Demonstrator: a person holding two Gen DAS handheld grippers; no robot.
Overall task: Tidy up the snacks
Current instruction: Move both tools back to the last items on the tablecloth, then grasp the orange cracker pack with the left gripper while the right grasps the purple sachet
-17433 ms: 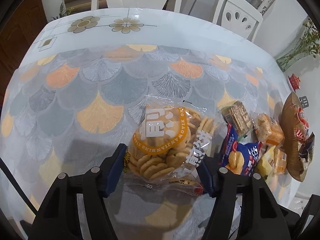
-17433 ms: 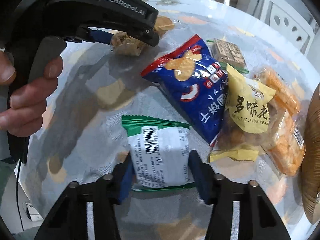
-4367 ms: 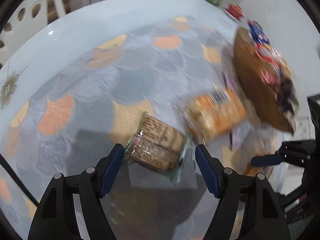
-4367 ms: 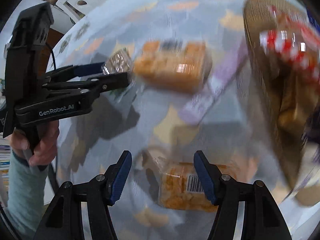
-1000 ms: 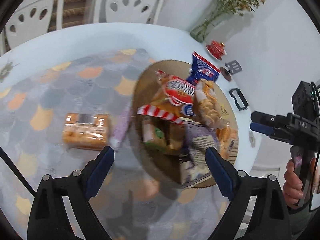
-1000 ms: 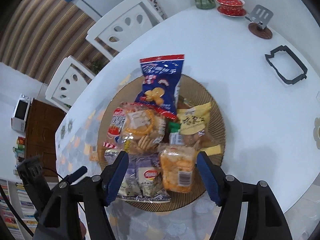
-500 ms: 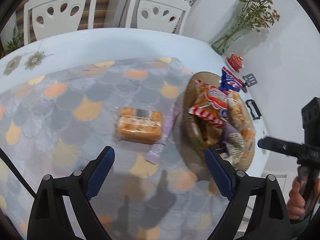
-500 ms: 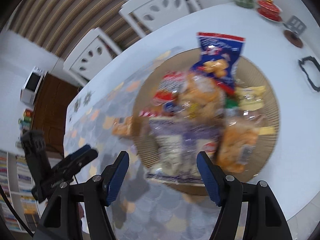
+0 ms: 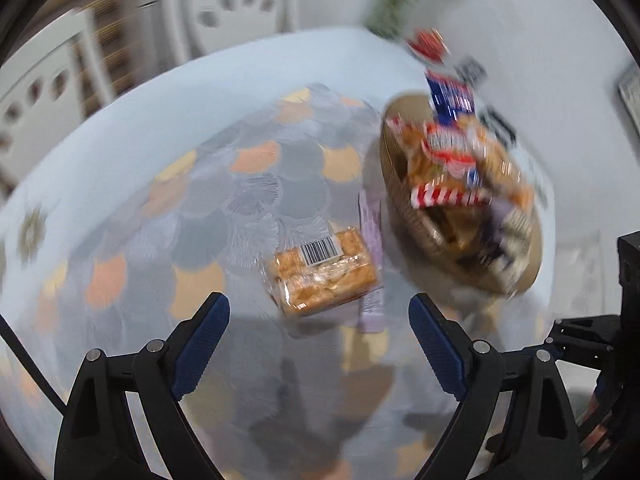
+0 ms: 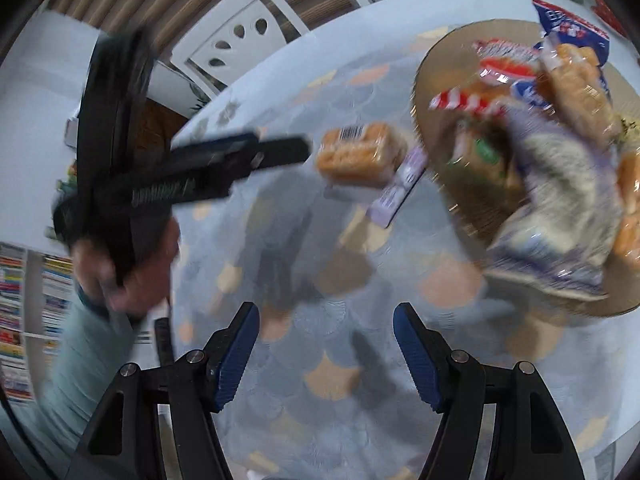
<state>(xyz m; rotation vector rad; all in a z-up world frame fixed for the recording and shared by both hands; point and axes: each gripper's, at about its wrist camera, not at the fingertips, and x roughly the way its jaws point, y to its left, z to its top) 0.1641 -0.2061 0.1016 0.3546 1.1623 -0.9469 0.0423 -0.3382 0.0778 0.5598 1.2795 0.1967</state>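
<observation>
A clear pack of orange biscuits (image 9: 324, 272) with a barcode lies on the patterned tablecloth, just ahead of my open, empty left gripper (image 9: 318, 340). A thin purple packet (image 9: 370, 256) lies beside it, towards the basket. The round woven basket (image 9: 400, 200) at the right holds several snack bags. In the right wrist view the biscuit pack (image 10: 358, 154), the purple packet (image 10: 400, 188) and the basket (image 10: 432, 76) lie ahead of my open, empty right gripper (image 10: 326, 350). The left gripper (image 10: 280, 152) shows there, near the biscuit pack. Both views are blurred.
White chairs (image 9: 228, 8) stand at the table's far edge. A red lidded cup (image 9: 428, 46) and small dark items sit on the white table (image 9: 160, 100) behind the basket. A bookshelf (image 10: 24, 300) stands at the left beyond the table.
My left gripper has come lower and closer to the biscuit pack. My right gripper has swung left, away from the basket, over the tablecloth. Both jaws stay open.
</observation>
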